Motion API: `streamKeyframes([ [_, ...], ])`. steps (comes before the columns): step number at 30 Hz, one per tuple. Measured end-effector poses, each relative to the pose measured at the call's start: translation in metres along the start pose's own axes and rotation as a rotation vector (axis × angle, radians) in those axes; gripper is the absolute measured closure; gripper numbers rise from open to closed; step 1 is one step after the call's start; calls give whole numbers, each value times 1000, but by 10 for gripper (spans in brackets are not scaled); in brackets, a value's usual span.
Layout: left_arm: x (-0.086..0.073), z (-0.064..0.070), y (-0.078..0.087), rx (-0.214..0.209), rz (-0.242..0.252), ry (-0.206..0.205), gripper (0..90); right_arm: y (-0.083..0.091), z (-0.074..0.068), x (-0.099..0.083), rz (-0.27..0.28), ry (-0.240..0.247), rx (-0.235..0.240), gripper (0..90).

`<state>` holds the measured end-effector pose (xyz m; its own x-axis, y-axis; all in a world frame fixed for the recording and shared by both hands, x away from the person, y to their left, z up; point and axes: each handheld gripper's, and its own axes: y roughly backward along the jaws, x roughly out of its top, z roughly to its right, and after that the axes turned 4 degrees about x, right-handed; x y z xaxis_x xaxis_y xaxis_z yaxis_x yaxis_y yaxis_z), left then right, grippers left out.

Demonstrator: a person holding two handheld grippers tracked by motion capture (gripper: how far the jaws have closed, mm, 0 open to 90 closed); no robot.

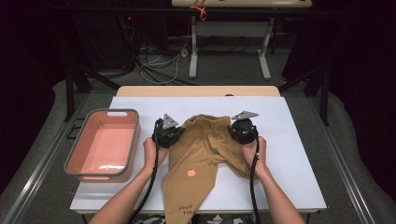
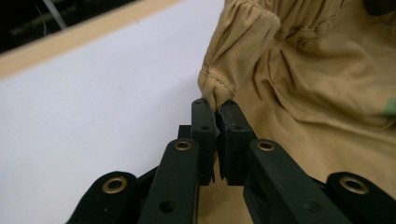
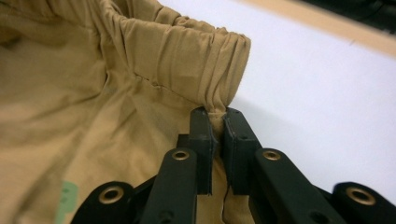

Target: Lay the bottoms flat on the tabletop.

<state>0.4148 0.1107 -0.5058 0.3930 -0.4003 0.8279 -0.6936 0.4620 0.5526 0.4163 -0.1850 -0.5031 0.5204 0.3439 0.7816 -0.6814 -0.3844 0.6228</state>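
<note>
Bright table, dark surroundings, perhaps slight blur

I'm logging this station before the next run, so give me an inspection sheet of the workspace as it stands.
Surface: white sheet over a wood-edged table.
Job's things: tan trousers lying flat, waistband away from the person, one leg hanging over the near edge; orange pumpkin print.
Clutter: pink bin with grey rim at the left, nothing seen inside.
Grippers: left tool shut on the waistband's corner; right tool shut on the opposite corner.
Cables: a black cable trails from each tool toward the person; loose wires on the floor beyond.
Surroundings: second table behind, dark curtains.
</note>
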Motion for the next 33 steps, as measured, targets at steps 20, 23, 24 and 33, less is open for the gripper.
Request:
streamKeyframes([
  [20,-12,19,41,-51,83,4,854,55,-17,-21,81,17,32,840],
  [23,-7,12,39,-29,91,7,856,53,-17,-22,79,38,26,840],
  [24,0,8,38,-15,96,8,856,53,-16,-19,78,42,21,841],
  [33,115,-44,23,212,121,50,614,43,18,103,201,75,-169,662],
])
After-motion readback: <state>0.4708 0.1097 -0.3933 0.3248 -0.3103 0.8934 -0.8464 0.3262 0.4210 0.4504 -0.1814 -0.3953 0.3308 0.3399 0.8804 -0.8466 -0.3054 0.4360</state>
